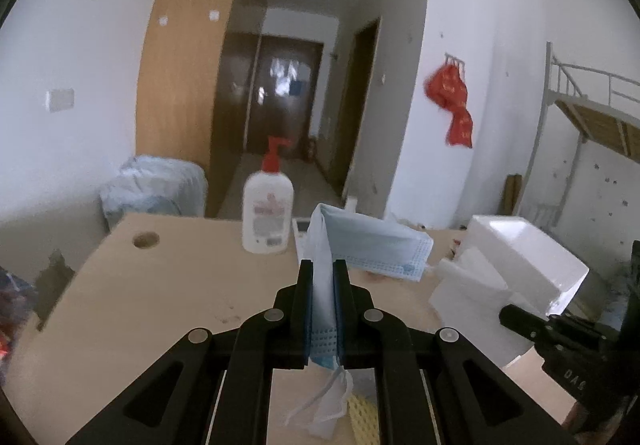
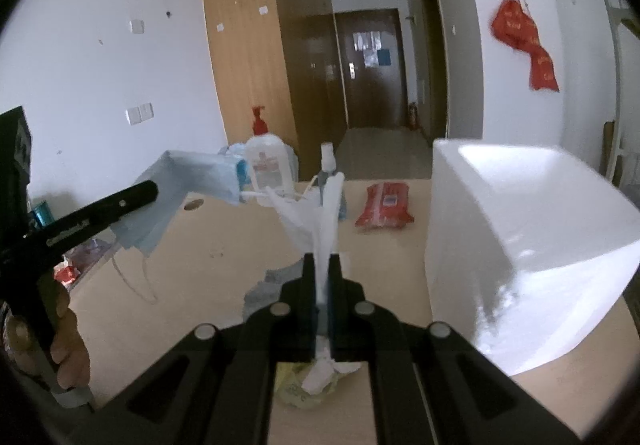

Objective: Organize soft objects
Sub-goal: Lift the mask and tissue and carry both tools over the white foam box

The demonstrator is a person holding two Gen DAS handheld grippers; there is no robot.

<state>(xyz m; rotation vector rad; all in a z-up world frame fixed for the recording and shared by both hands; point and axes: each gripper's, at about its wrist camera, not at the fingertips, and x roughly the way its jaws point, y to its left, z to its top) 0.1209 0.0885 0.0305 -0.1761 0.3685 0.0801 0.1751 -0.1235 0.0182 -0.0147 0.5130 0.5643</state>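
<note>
Two matte-black handheld grippers

Left gripper [image 1: 323, 269] and right gripper [image 2: 323, 263]: black linkage arms, round silver pivot screws, blue-edged pads.

The mask [image 1: 372, 245] was soft, matt non-woven cloth, pale blue, with a dimpled weave along its edge and thin white elastic loops. The tissue [image 2: 324, 213] in the right claw [image 2: 323, 273] looked like thin, crumpled white paper or film; which one could not be told. Both claws were matt black plastic with dull metal rivets; the left claw [image 1: 323, 277] had dark blue pads. The tabletop [image 1: 160, 285] was smooth, pale wood laminate, matt and lightly scuffed. The box [image 2: 520, 245] was white foam, faintly grainy. The bottle [image 1: 267, 213] was smooth white plastic with a glossy red pump. The packet [image 2: 385, 206] was shiny red plastic film.
</note>
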